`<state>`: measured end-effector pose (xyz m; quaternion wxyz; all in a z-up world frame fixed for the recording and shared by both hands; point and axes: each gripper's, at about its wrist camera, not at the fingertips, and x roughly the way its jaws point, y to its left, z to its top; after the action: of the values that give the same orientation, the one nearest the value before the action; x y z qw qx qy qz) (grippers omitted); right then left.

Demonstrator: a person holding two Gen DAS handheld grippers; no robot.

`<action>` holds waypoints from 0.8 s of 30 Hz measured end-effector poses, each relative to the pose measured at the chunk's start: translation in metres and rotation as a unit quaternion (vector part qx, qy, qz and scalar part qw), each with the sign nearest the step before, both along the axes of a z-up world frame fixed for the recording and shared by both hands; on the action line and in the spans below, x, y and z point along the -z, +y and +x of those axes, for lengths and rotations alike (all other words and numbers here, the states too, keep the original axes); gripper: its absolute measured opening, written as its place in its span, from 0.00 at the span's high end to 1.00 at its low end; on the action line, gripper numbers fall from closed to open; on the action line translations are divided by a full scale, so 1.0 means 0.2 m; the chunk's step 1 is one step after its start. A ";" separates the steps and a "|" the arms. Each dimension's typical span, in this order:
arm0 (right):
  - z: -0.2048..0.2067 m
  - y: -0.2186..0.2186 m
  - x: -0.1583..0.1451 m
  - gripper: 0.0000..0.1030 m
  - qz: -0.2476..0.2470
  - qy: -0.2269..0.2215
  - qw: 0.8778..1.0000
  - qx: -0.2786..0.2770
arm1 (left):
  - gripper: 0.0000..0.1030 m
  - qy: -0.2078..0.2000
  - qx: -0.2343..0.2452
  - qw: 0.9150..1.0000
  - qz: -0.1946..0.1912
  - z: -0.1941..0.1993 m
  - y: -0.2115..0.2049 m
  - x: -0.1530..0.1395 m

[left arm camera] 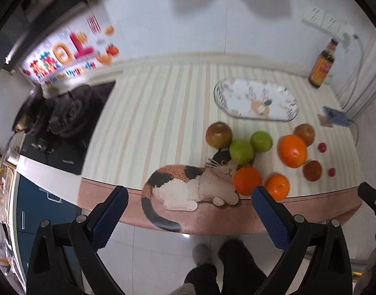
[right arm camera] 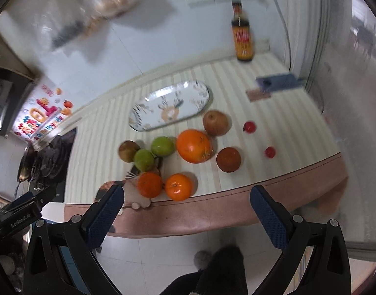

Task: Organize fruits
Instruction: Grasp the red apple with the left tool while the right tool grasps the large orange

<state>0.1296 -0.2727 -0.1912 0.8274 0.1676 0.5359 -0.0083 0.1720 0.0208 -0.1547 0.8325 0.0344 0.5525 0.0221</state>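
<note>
Sauce bottle point(right arm camera: 242, 36), stove point(left arm camera: 65, 115), perhaps phone point(right arm camera: 277, 81).

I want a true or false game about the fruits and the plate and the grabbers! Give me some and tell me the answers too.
1. The oval plate has fruit on it. False: it holds none; the fruit lies on the mat.
2. Two green apples sit side by side. True.
3. The left gripper is squeezing an orange. False: it is open and holds nothing.
4. The right gripper is open. True.
5. The sauce bottle stands upright by the wall. True.
</note>
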 end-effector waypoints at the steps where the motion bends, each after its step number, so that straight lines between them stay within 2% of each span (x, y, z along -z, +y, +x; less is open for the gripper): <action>1: 0.08 -0.01 0.08 0.00 0.008 0.013 1.000 -0.005 | 0.00 0.007 -0.002 1.000 0.003 0.04 -0.01 0.03; 6: 0.42 -0.03 0.41 0.00 0.020 0.071 0.997 -0.036 | 0.01 0.057 -0.025 0.998 0.020 0.31 -0.04 0.23; 12: 0.76 -0.02 0.76 0.00 0.028 0.137 0.988 -0.071 | 0.01 0.121 -0.046 0.992 -0.003 0.64 -0.07 0.45; 18: 0.89 0.02 0.93 0.01 0.032 0.173 0.979 -0.099 | 0.01 0.180 -0.070 0.980 -0.039 0.88 -0.08 0.67; 22: 0.92 0.04 0.96 0.03 0.028 0.184 0.976 -0.109 | 0.02 0.214 -0.068 0.973 -0.055 0.97 -0.12 0.80; 23: 0.93 0.05 0.97 0.03 0.027 0.190 0.975 -0.111 | 0.04 0.220 -0.067 0.972 -0.055 0.99 -0.12 0.82; 24: 0.93 0.05 0.98 0.05 0.028 0.192 0.974 -0.114 | 0.10 0.227 -0.064 0.970 -0.057 1.00 -0.13 0.85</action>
<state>0.3161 -0.2631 -0.3863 0.6994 0.1240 0.7005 0.0688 0.3718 -0.0059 -0.3245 0.6825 -0.0440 0.7287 0.0354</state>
